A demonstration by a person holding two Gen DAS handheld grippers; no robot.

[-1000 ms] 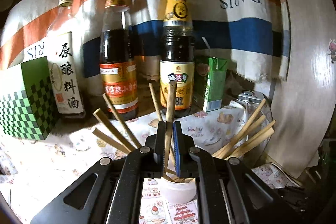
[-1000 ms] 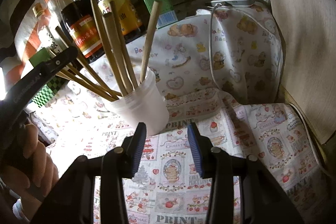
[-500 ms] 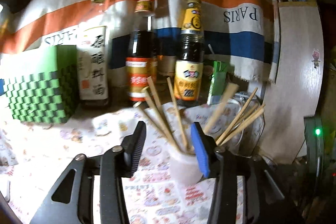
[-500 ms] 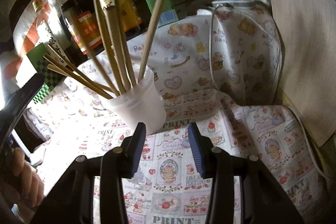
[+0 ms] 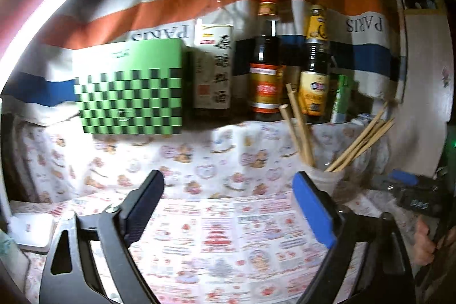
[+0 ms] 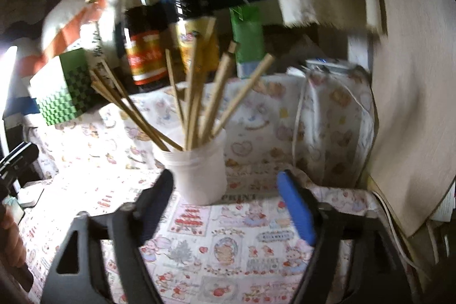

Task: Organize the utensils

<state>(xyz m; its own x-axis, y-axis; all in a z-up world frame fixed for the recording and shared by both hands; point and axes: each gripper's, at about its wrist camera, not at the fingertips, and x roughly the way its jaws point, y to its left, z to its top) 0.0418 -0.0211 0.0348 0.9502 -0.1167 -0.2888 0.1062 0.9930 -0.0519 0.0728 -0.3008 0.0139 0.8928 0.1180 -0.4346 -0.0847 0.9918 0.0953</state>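
Observation:
A white plastic cup (image 6: pixel 199 170) stands on the printed cloth and holds several wooden chopsticks (image 6: pixel 199 104) that fan out of it. In the left wrist view the same cup (image 5: pixel 325 178) and chopsticks (image 5: pixel 299 130) sit to the right, beyond the blue pad. My left gripper (image 5: pixel 228 190) is opening, its jaws wide apart with only cloth between them. My right gripper (image 6: pixel 225 190) is also opening; the cup stands just beyond its tips and the pads do not touch it.
A green chequered box (image 5: pixel 131 93), three sauce bottles (image 5: pixel 265 61) and a green carton (image 6: pixel 248 36) line the back against a striped cloth. A cloth-covered lump (image 6: pixel 336 121) and a wooden panel (image 6: pixel 413 76) stand at the right. A hand (image 5: pixel 424 244) shows at the right edge.
My left gripper let go of a chopstick into the cup, opened wide and drew back to the left. My right gripper's jaws widened and it rolled, facing the cup more squarely.

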